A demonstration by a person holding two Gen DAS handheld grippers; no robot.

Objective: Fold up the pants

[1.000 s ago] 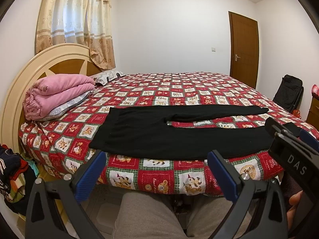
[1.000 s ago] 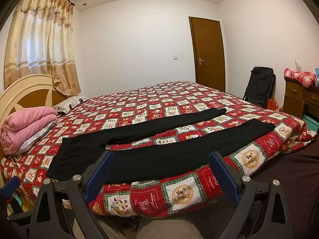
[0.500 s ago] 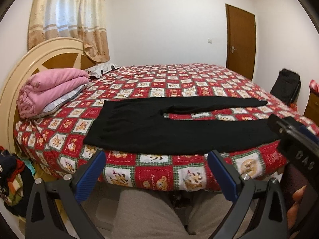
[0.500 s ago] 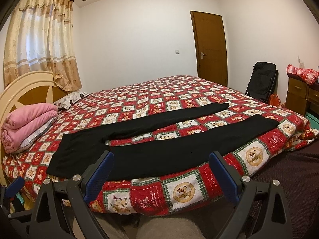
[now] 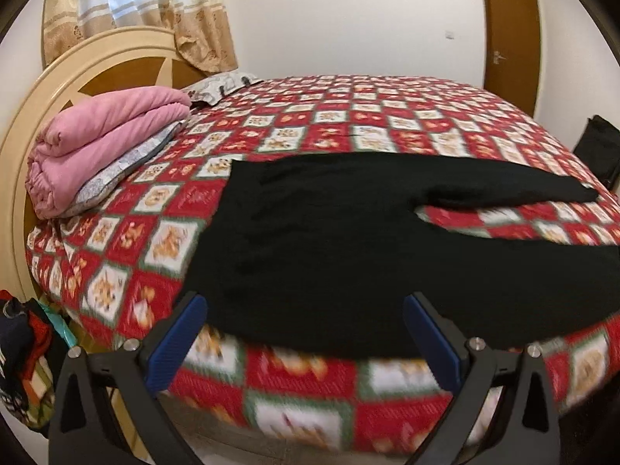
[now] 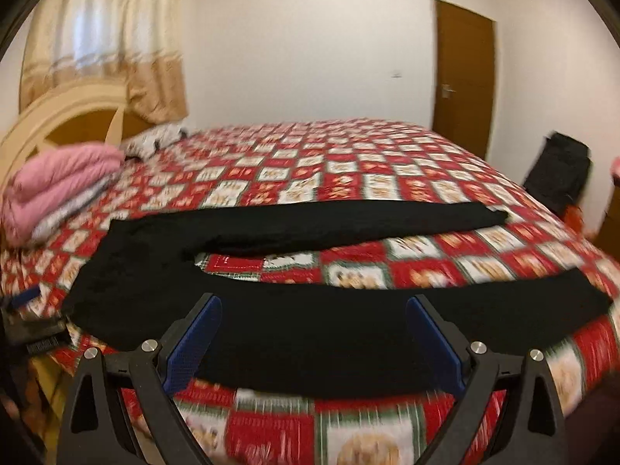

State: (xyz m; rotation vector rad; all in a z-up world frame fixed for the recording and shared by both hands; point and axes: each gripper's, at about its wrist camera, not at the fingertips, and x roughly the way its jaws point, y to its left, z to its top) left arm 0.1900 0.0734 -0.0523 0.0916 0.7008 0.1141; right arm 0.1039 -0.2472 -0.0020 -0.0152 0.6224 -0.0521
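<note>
Black pants [image 5: 348, 255] now loom nearer both cameras.

Left gripper [image 5: 306, 339]: jaws spread wide, blue-padded fingers [image 5: 176, 343] pointing forward, nothing between them. Black finger frames fill the lower part of the left wrist view, level, no visible tilt.

Right gripper [image 6: 314, 339]: same pose, jaws spread wide, blue pads [image 6: 436, 343] facing each other across an empty gap, black frames symmetric in the lower part of its own view.

Right wrist view, far left edge: part of the left gripper shows as a dark body with a blue tip, blurred. Both views motion-blurred. Hands holding the grippers not visible.
</note>
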